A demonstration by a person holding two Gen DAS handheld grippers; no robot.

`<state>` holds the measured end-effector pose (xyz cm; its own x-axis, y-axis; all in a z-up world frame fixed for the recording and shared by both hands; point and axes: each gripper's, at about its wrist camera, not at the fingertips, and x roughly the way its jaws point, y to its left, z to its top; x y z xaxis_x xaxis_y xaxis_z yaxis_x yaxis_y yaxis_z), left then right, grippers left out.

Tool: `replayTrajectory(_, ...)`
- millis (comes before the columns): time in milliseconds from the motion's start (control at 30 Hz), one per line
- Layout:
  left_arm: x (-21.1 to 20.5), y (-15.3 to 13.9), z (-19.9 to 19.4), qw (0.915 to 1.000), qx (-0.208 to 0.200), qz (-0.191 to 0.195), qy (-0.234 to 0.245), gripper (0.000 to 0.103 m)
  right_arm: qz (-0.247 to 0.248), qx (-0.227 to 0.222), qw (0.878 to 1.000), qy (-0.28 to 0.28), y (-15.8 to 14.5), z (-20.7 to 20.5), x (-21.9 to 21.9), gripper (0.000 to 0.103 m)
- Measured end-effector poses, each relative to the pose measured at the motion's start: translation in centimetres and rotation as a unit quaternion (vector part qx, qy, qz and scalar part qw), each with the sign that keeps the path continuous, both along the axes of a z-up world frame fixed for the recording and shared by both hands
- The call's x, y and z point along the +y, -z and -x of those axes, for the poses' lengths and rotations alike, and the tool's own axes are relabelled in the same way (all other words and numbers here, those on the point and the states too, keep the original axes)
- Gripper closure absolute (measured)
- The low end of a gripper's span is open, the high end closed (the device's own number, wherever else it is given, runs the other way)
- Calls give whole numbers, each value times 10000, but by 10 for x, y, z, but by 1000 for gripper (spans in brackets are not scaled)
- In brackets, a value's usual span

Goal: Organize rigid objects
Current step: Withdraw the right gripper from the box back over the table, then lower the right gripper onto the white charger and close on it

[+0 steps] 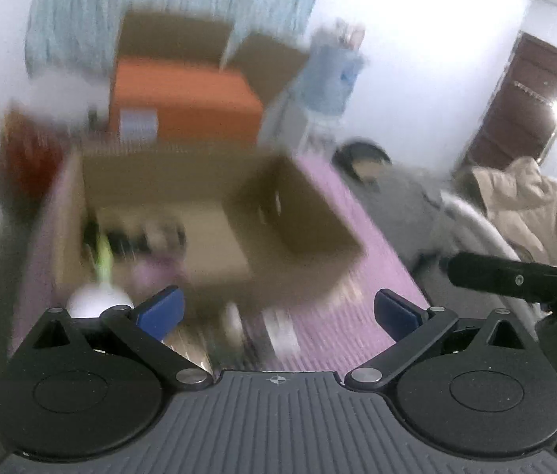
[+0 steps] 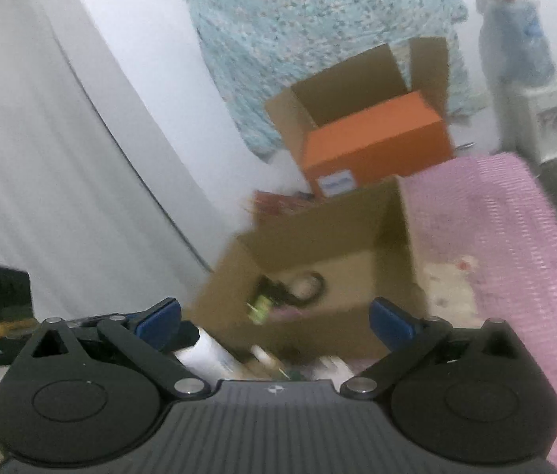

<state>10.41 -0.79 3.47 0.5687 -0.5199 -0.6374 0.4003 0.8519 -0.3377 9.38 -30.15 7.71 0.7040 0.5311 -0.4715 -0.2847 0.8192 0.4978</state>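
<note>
Only my left wrist view shows a beige coat; only the right shows a white curtain. Both the left claw and the right claw stand apart, empty. The open cardboard box, blurred, sits on the pink-covered surface holding small items.

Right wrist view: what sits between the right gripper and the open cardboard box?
A white bottle and blurred small items lie just ahead of the open right gripper, before the cardboard box.

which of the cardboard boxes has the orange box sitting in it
The far cardboard box, standing against the patterned blue cloth, holds the orange box. The nearer cardboard box, on the pink surface, holds only small dark and green items.
</note>
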Motion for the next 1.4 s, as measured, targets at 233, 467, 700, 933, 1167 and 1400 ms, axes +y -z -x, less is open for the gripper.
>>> replayTrajectory(233,-7,77,12,9912,1187,523,-250,0,1984,-98,9800,112,21,37,35,0)
replayTrajectory(467,-25,79,29,9980,599,-182,-94,0,2499,-173,9678,252,36,51,43,0)
replayTrajectory(700,-32,80,37,9976,214,-655,63,0,2091,-73,9777,177,48,57,33,0)
replayTrajectory(933,-24,86,32,9998,67,134,-129,0,1055,161,9937,329,46,45,10,0)
replayTrajectory(1167,-38,83,32,9972,-499,-548,-68,0,219,316,9986,360,55,30,-5,0)
replayTrajectory(1400,-61,90,34,9873,-1055,-1171,203,10,-142,724,9969,291,73,2,3,11)
